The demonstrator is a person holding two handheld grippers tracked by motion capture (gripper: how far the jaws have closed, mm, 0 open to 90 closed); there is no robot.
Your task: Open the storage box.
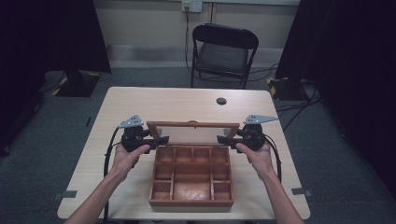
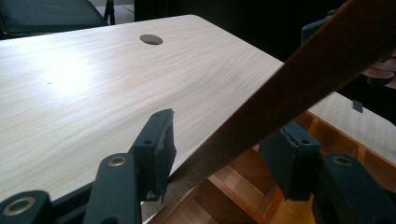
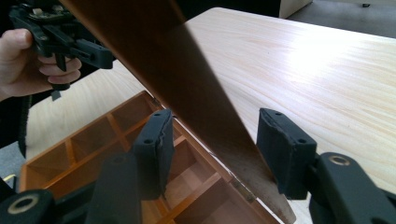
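A wooden box (image 1: pixel 190 202) with several compartments sits on the table near me, its hinged framed lid (image 1: pixel 194 124) raised on edge over the back wall. My left gripper (image 1: pixel 161 139) meets the lid's left end. In the left gripper view the lid (image 2: pixel 299 74) runs slantwise between the jaws of that gripper (image 2: pixel 224 154), and both pads touch it. My right gripper (image 1: pixel 224 138) holds the lid's right end. In the right gripper view the dark lid (image 3: pixel 187 84) crosses between the pads of the right gripper (image 3: pixel 212 140). Farther off, a hand holds the left gripper (image 3: pixel 93 53).
The pale wooden table (image 1: pixel 140 102) stretches bare behind the box, with a round cable hole (image 1: pixel 221 101) near its far edge. A black folding chair (image 1: pixel 223 53) stands beyond the table. Dark curtains hang on both sides, and cables lie on the floor at the right.
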